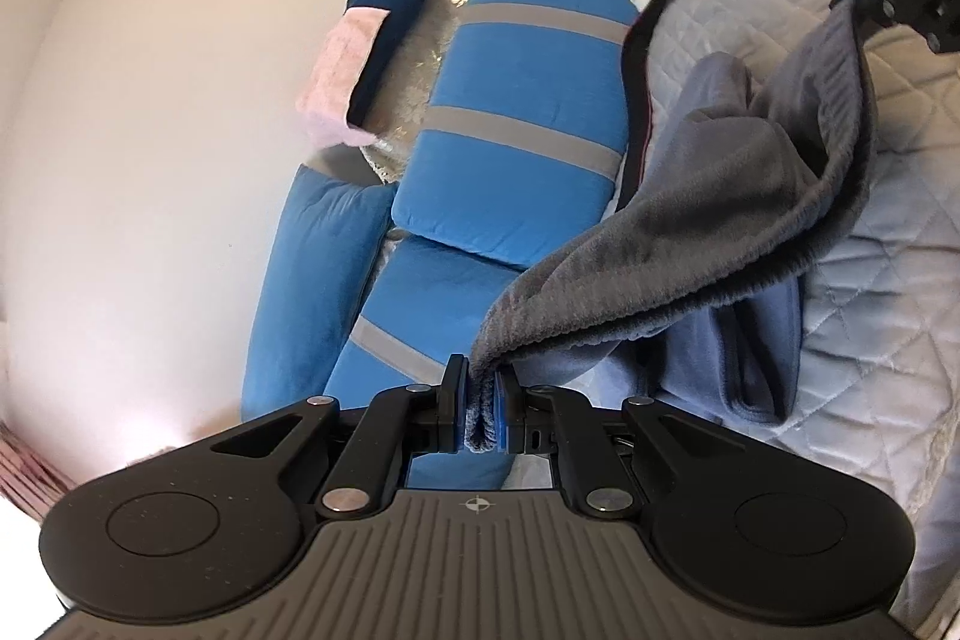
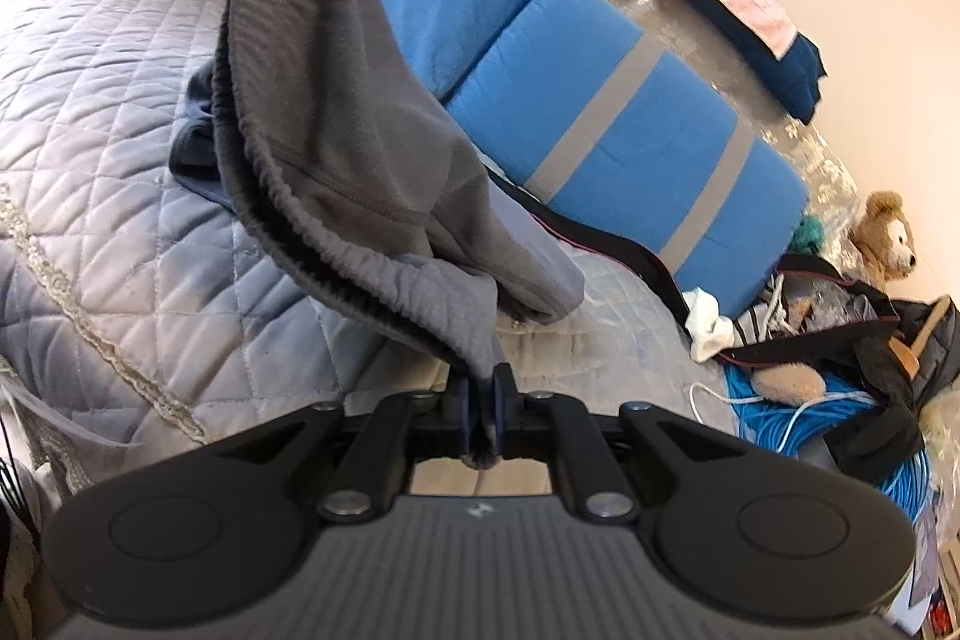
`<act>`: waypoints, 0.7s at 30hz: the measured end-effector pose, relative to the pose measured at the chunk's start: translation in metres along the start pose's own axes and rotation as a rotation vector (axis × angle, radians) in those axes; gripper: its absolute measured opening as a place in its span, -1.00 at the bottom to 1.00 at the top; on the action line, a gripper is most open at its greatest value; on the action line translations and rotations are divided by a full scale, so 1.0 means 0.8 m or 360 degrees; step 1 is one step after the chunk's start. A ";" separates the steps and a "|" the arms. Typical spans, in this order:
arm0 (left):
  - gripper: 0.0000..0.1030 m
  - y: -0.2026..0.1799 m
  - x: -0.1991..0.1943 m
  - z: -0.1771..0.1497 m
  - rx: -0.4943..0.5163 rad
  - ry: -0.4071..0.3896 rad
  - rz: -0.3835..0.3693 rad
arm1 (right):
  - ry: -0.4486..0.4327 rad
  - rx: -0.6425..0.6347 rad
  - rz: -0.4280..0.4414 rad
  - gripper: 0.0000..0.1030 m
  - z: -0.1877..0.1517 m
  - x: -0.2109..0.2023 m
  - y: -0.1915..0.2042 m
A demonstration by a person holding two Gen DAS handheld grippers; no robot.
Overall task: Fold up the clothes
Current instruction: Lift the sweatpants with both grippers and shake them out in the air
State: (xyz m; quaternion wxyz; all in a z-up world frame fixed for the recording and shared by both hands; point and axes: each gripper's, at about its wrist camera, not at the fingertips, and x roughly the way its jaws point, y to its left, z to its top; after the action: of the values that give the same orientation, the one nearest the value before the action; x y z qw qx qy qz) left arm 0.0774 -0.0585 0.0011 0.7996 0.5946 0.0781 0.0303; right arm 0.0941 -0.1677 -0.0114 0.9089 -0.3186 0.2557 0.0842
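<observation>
A grey garment [image 1: 690,232] hangs stretched between two tongs above a quilted bed [image 2: 108,88]. The left tongs [image 1: 482,409] are clamped on one end of its ribbed, elasticated edge, the cloth bunched between blue pads; the right tongs [image 2: 482,415] are pinched shut on the other end. Holding both ends of that edge lets the body of the garment fall free beneath it, apparently so it can be straightened or doubled over for a fold. Part of the fabric shows a lighter, bluish face and sags down to the bed, near the blue cushions [image 1: 528,100] lined along the bed's far edge by the wall.

How far folding has gone cannot be judged: the drape hides the garment's full shape, and whether it is trousers or a top is unclear. A dark cloth [image 2: 192,148] beneath it is mostly covered. A folded pink-and-navy stack [image 1: 360,70] rests behind the cushions, by the wall. At the bed's end, a teddy bear [image 2: 888,235], blue cable [image 2: 840,430] and loose clutter run out of frame.
</observation>
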 end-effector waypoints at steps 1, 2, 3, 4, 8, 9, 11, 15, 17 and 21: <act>-0.83 0.001 -0.001 0.000 -0.0016 -0.0002 -0.0001 | -0.0008 -0.0009 0.0010 -1.00 0.001 -0.001 -0.001; -0.83 0.001 -0.002 0.000 -0.0030 -0.0005 -0.0003 | -0.0016 -0.0018 0.0019 -1.00 0.001 -0.002 -0.003; -0.83 0.002 -0.002 0.001 -0.0039 -0.0012 -0.0003 | -0.0023 -0.0023 0.0028 -1.00 0.002 -0.003 -0.005; -0.83 0.004 -0.003 0.000 -0.0048 -0.0019 -0.0002 | -0.0030 -0.0021 0.0037 -1.00 0.002 -0.004 -0.009; -0.83 0.012 -0.001 -0.002 -0.0064 -0.0033 -0.0001 | -0.0048 -0.0007 0.0064 -1.00 0.005 -0.011 -0.032; -0.83 0.015 -0.002 -0.001 -0.0067 -0.0037 -0.0001 | -0.0049 0.0003 0.0071 -1.00 0.007 -0.014 -0.039; -0.83 0.021 -0.003 -0.001 -0.0073 -0.0047 -0.0002 | -0.0060 0.0033 0.0074 -1.00 0.010 -0.023 -0.052; -0.83 0.039 -0.005 0.004 -0.0064 -0.0079 -0.0012 | -0.0090 0.0102 0.0065 -1.00 0.014 -0.042 -0.074; -0.83 0.048 -0.006 0.008 -0.0062 -0.0092 -0.0008 | -0.0103 0.0118 0.0064 -1.00 0.016 -0.051 -0.082; -0.83 0.070 -0.007 0.018 -0.0052 -0.0120 0.0008 | -0.0120 0.0130 0.0059 -1.00 0.023 -0.067 -0.095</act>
State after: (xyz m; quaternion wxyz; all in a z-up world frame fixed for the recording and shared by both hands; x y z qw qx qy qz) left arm 0.0767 -0.0568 0.0591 0.8116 0.5823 0.0459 0.0111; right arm 0.0796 -0.2152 0.0697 0.9284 -0.2730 0.2304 0.1024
